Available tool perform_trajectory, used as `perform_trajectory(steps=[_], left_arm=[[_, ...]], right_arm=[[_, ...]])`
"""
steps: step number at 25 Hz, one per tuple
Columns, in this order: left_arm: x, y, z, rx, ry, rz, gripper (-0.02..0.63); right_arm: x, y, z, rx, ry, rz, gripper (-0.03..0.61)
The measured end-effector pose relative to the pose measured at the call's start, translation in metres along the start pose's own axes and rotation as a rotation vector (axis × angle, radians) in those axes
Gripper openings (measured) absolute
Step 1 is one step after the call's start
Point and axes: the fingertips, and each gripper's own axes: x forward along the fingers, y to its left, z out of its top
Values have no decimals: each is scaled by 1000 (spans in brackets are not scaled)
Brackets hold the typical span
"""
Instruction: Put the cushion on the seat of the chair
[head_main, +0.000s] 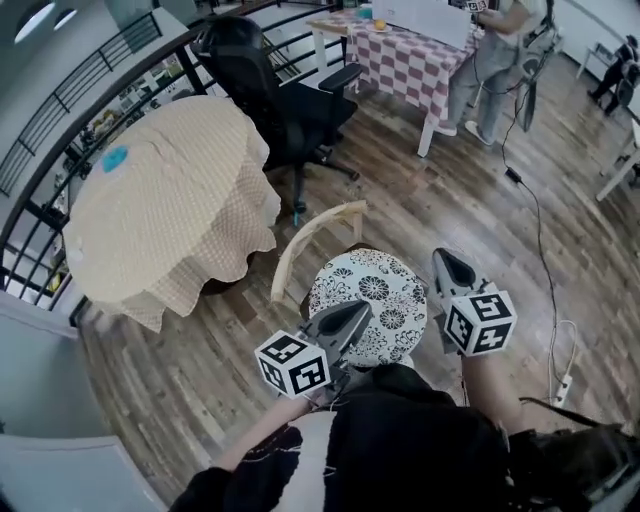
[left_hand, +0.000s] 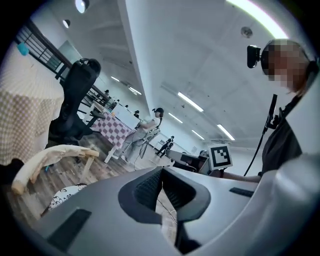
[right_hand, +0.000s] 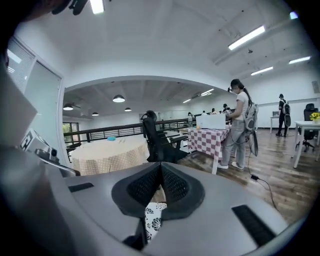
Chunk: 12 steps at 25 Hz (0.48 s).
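The head camera looked steeply down from close above both tools, the left gripper (head_main: 362, 308) at its left and the right gripper (head_main: 442, 258) at its right. Each gripper camera sat low behind its own jaws. The right one faced level across the room, and the left one tilted upward. All three views shared the office chair (head_main: 280, 100) and the checked table (head_main: 410, 60).

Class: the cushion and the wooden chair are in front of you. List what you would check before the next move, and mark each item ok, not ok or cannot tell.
1. Cushion lies flat on the seat of the wooden chair: ok.
2. Left gripper jaws together, holding nothing: ok.
3. Right gripper jaws together, holding nothing: ok.
4. Chair upright on the floor: ok.
5. Cushion's near edge fully on the seat: cannot tell, as the grippers and the person's body cover it.
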Motion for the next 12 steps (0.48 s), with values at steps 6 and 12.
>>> perform_trajectory(steps=[6, 12], left_arm=[[-75, -5, 3, 21, -11, 29, 15], [-127, -22, 2, 78, -21, -18, 15]], right_arm=[[-52, 45, -9, 76, -23, -75, 17], [-86, 100, -33, 66, -17, -102, 17]])
